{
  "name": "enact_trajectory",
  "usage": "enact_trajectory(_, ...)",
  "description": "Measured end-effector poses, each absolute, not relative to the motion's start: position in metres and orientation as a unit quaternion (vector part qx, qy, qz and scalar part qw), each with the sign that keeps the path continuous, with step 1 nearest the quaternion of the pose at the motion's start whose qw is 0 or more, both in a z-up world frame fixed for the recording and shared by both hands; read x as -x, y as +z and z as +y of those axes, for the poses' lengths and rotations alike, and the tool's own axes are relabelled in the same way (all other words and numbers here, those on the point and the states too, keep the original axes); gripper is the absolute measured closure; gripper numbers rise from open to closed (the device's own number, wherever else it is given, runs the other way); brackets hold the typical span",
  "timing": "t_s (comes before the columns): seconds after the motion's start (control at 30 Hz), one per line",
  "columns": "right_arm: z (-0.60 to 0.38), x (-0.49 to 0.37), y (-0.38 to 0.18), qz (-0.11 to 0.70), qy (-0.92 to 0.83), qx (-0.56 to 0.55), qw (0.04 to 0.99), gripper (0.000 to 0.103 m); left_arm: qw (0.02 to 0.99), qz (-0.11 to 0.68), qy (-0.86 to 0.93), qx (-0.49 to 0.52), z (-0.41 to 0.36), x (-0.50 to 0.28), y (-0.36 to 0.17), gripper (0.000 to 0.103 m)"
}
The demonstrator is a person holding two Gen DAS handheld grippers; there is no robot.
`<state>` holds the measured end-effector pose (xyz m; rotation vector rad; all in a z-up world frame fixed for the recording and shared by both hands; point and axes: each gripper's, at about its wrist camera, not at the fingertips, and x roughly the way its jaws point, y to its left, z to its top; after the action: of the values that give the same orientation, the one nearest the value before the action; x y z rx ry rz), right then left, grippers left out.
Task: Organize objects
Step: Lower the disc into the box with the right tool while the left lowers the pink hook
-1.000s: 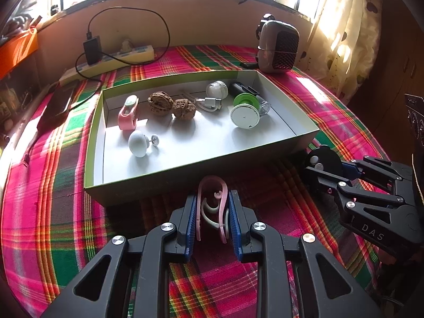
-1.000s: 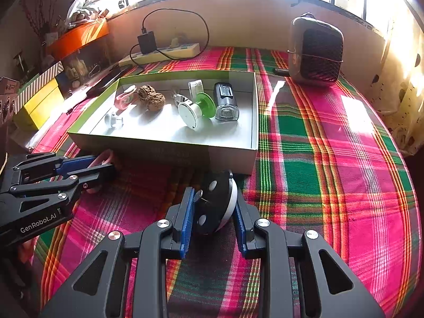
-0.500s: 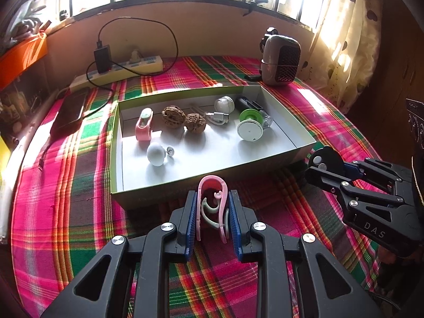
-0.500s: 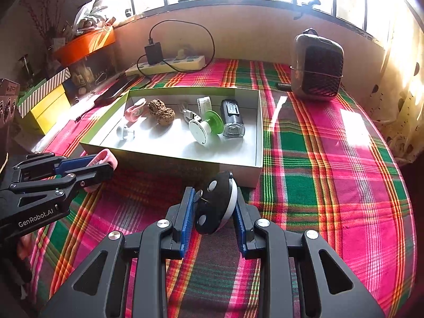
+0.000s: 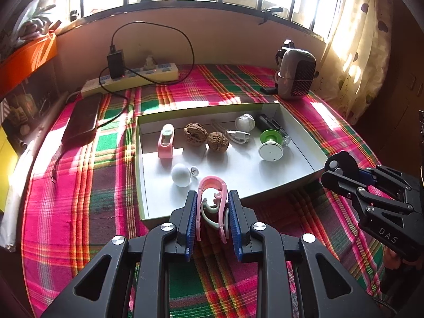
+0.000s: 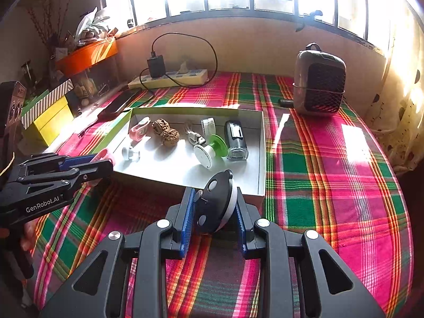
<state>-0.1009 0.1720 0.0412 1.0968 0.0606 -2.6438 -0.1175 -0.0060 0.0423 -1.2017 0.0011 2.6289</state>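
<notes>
My left gripper (image 5: pixel 212 217) is shut on a pink clip (image 5: pixel 213 185) with a pale green hook inside it, held over the near wall of the shallow white box (image 5: pixel 148 206). My right gripper (image 6: pixel 214 212) is shut on a round black disc with a white rim (image 6: pixel 216 204), just before the box's near right corner (image 6: pixel 261 190). In the box lie a pink holder (image 5: pixel 166 143), two walnuts (image 5: pixel 195 133), a white knob (image 5: pixel 181 175), a cable plug (image 5: pixel 238 134), a green-and-white spool (image 5: pixel 270 148) and a dark case (image 6: pixel 235 140). Each gripper shows in the other's view: right (image 5: pixel 341 169), left (image 6: pixel 106 163).
A plaid cloth (image 6: pixel 318 172) covers the table. A small heater (image 6: pixel 319 84) stands at the back right, a power strip (image 5: pixel 132 79) with charger and cable at the back, a dark phone (image 5: pixel 82 119) at the left. Yellow and orange boxes (image 6: pixel 53 116) crowd the far left.
Both grippers have risen with their loads, so the box and the whole table now sit lower and smaller in view. The left one has drawn over the box's near wall.
</notes>
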Motion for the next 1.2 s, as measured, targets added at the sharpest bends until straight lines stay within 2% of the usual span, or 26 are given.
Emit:
enact_trajectory(0.5, 0.171, 0.128, 0.043, 0.014, -0.916, -0.379, 0.131, 0.074, 0.125, -0.002, 0.897, 0.423, 0.001, 0.154, 0.033, 0.082)
enact_trajectory(1.2, 0.163, 0.17, 0.024, 0.03, -0.892, -0.433, 0.125, 0.074, 0.122, 0.006, 0.888, 0.443, 0.006, 0.18, 0.016, 0.082)
